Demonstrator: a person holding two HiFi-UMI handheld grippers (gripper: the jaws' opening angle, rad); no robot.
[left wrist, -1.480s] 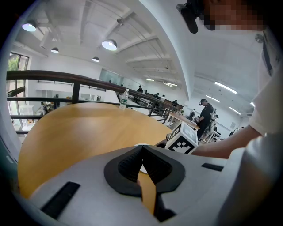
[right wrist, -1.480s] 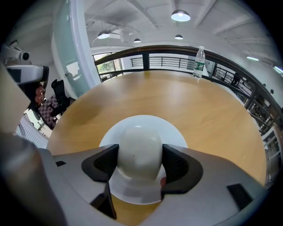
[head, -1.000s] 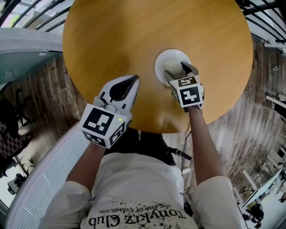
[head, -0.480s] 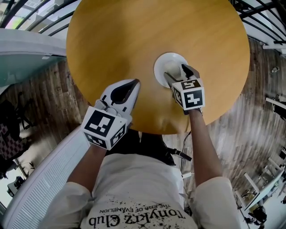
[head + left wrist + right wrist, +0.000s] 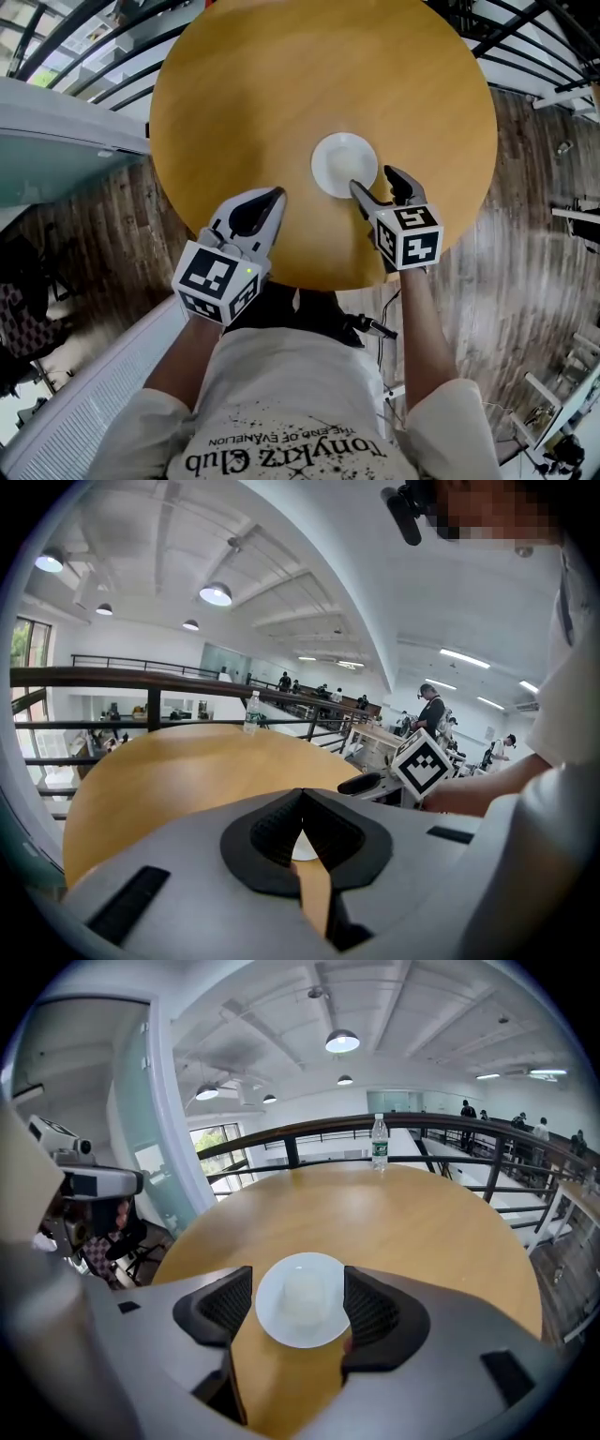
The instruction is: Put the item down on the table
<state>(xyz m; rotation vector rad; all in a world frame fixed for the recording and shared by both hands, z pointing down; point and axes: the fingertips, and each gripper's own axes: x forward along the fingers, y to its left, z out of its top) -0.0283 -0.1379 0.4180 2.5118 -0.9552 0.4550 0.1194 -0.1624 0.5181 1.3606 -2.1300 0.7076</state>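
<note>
A white round dish [image 5: 344, 163] with a raised middle rests on the round wooden table [image 5: 281, 84]. My right gripper [image 5: 373, 180] is open just behind its near edge, no longer around it. In the right gripper view the dish [image 5: 302, 1299] lies flat on the wood, between and just beyond the spread jaws of the right gripper [image 5: 300, 1283], untouched by either. My left gripper [image 5: 277, 193] hovers shut and empty over the table's near left part, a hand's width from the dish. In its own view the left gripper [image 5: 302, 795] has its jaws meeting.
A clear water bottle [image 5: 379, 1143] stands at the table's far edge, in front of a dark railing [image 5: 450, 1121]. The table's near rim [image 5: 309, 281] is right under my hands. Wooden floor [image 5: 525, 244] lies around the table.
My right gripper has drawn back toward me, off the dish, which stays on the table. The left gripper has held its place, shut.
</note>
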